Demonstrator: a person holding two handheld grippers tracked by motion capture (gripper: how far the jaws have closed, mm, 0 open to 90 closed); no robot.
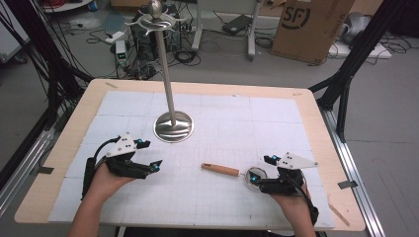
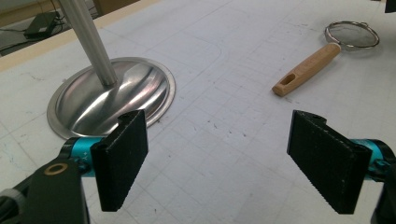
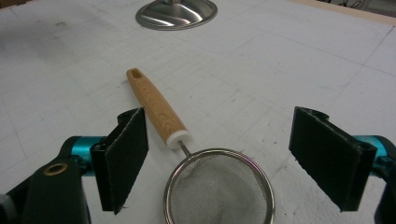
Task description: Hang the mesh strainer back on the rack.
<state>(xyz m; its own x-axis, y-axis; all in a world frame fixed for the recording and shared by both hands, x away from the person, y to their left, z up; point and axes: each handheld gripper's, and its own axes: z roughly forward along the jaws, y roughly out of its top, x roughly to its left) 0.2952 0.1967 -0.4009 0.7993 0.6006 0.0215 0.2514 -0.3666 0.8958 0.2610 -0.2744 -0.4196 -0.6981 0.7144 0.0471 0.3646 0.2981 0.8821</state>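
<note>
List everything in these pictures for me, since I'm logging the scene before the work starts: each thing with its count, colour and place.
strainer: one, steel mesh bowl with a light wooden handle, lying on the mat at the near right, bowl between the right gripper's open jaws
stand: one, silver metal, round base on the mat's middle, upright pole with hook arms on top
mat: one, white with a grid, covering the tabletop
table: one, light wood, under the mat
cardboard box: one, brown, on the floor beyond the table at the right
left gripper: one, black with blue parts, near left, open, nothing between its jaws
right gripper: one, black with blue parts, near right, open
</note>
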